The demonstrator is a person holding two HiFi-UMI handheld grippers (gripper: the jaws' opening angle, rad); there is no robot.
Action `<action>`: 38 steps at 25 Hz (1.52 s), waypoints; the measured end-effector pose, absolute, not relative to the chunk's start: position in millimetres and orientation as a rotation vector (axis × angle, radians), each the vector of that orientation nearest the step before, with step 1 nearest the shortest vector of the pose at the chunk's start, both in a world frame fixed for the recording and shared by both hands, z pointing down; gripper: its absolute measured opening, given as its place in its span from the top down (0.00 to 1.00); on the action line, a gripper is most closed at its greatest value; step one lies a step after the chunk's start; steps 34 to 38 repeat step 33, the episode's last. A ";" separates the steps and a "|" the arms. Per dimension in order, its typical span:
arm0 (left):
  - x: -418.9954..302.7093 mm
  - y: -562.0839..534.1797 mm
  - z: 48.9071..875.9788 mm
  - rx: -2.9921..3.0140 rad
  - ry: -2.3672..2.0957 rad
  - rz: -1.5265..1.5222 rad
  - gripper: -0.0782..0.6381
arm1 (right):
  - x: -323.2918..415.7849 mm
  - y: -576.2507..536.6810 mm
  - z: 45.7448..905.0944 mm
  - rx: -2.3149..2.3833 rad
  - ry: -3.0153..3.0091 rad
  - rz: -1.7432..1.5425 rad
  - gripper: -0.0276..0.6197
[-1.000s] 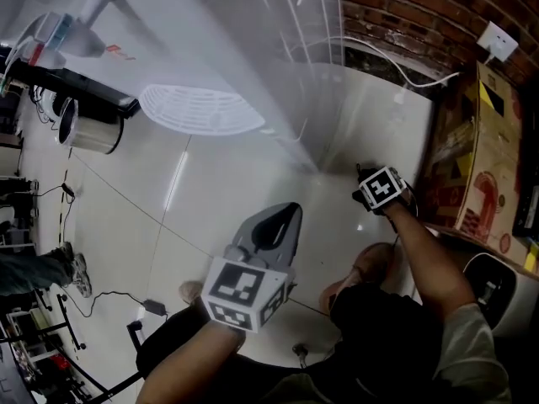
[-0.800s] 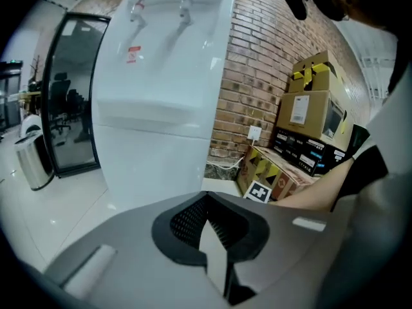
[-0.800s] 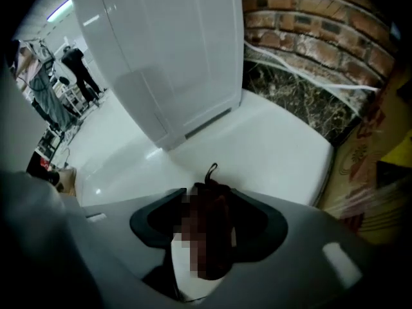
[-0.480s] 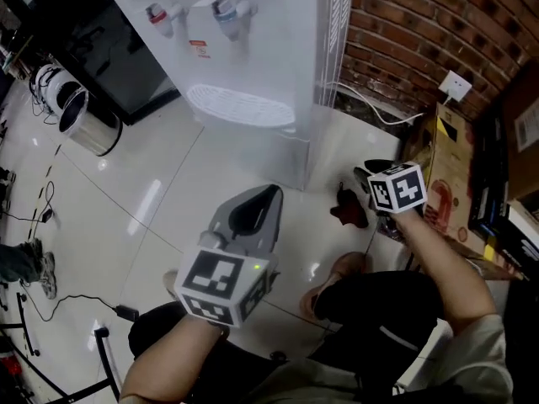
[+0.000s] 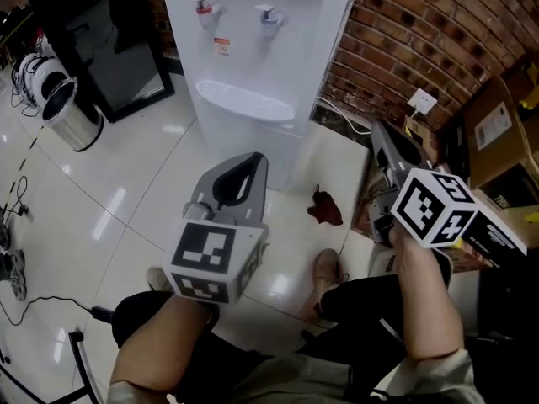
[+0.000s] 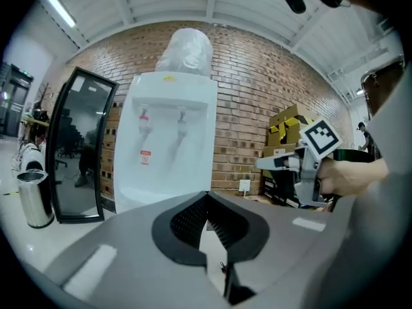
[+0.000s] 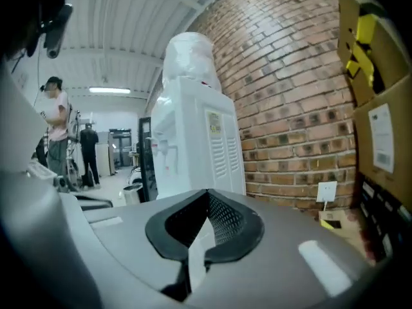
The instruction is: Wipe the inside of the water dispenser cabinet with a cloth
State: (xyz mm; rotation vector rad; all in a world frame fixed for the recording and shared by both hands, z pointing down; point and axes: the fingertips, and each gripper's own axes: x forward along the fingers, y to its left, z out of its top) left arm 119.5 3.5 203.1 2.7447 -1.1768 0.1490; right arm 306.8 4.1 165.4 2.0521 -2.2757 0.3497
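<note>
Head view: the dispenser (image 5: 253, 66) stands at 12 o'clock against the brick wall (image 5: 421, 40). Its front below the taps is plain white, so the cabinet's inside does not show. The cloth (image 5: 324, 206), a dark red crumple, lies on the floor (image 5: 152, 183) at 4 o'clock from the dispenser's foot, apart from both claws. The left claw (image 5: 246, 167) sits at centre and the right claw (image 5: 385, 144) at 3 o'clock. Both are raised and aimed toward the dispenser. With the cloth in neither, I read this as a carrying pose, not a wiping one. A bin (image 5: 67, 112) stands at 10 o'clock.

Left gripper view: the left claw (image 6: 207, 197) is clenched with nothing between its pads. The dispenser is dead ahead at 12 o'clock and the right claw at 3.

Right gripper view: the right claw (image 7: 207, 195) has just been closing and is clenched on nothing. The dispenser's side fills 12 o'clock, and a socket (image 7: 327, 190) sits at 3.

A second ago the right claw was low by the floor at the dispenser's foot and no cloth showed. Half a second ago the cloth lay just beside it. Now that claw is well up and away. The left claw has risen too, and the taps have come squarely into sight.
</note>
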 end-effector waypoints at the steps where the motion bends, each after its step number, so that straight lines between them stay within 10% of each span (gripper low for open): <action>1: 115.4 3.0 199.4 2.745 -1.189 0.137 0.89 | 304.1 10.8 165.8 2.051 -2.265 0.302 0.94; 38: 119.0 -6.2 185.9 2.735 -1.268 0.065 0.89 | 288.2 29.0 186.5 1.891 -2.319 0.268 0.94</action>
